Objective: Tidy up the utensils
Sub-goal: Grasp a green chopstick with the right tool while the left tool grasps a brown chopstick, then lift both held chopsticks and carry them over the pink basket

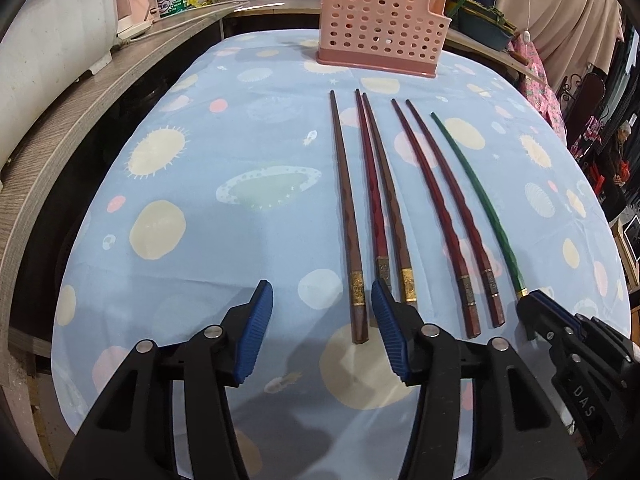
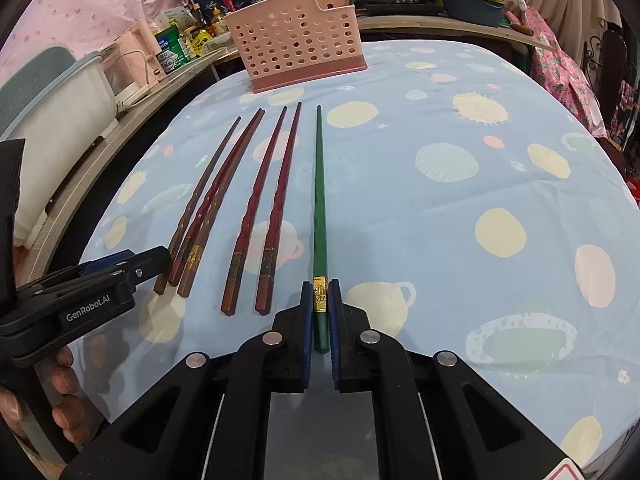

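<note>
Several chopsticks lie side by side on the blue patterned tablecloth [image 1: 200, 184], tips toward a pink perforated utensil holder [image 1: 380, 28] at the far edge, which also shows in the right wrist view [image 2: 300, 48]. A green chopstick [image 2: 320, 200] lies rightmost; it also shows in the left wrist view [image 1: 476, 188]. My right gripper [image 2: 321, 300] is shut on its gold-banded handle end, still on the cloth. My left gripper [image 1: 322, 300] is open and empty above the handle of the leftmost brown chopstick [image 1: 344, 200]. Red chopsticks [image 1: 436, 208] lie between.
A wooden shelf [image 1: 80, 112] with a white tub, bottles and jars runs along the left. Pots and a blue basin [image 2: 472, 8] stand behind the holder. The right half of the cloth [image 2: 500, 168] carries nothing.
</note>
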Tool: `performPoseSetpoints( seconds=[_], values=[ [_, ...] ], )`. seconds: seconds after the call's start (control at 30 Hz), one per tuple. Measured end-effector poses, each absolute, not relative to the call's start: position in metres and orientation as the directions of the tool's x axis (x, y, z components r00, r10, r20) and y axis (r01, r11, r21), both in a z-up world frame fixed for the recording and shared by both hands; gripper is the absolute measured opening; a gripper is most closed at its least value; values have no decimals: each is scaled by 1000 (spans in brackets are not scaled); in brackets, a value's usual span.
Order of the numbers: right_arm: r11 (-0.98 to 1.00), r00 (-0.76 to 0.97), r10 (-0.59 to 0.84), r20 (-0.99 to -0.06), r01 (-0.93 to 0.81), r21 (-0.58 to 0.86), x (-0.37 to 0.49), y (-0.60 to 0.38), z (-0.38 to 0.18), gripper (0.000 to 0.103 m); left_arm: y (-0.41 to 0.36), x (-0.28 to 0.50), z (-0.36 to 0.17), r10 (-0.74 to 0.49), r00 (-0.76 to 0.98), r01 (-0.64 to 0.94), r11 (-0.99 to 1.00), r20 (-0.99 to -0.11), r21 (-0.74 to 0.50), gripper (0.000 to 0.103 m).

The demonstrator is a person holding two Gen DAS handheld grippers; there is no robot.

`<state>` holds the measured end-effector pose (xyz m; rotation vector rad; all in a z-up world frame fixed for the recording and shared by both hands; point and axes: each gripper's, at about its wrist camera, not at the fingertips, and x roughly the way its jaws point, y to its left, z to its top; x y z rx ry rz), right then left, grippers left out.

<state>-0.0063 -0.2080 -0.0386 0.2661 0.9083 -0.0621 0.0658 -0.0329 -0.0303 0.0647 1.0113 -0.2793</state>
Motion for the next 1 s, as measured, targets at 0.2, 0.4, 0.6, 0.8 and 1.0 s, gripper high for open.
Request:
performPoseSetpoints(
  seconds=[0.2,0.4,0.6,0.8,1.0],
  values=[
    [966,618,60,-784,163,203,-7,-208,-38,7,-32,65,-33,-171,512,254,966,-842,-41,34],
    [966,627,64,-776,158,207,-8,-207,-38,7,-26,68,-33,-174,508,237,970,-844,-57,19],
    [967,631,60,-773,154,202,-9,-206,-39,7,-22,71,-33,-178,500,237,969,-847,-64,8],
    [967,623,63,-780,155,201,-7,-207,-37,7,-20,72,-32,-185,493,247,967,-850,-67,7],
    [966,637,63,-768,154,206,-7,-207,-27,7,-16,72,-20,-196,504,248,966,-841,-77,7]
  ],
)
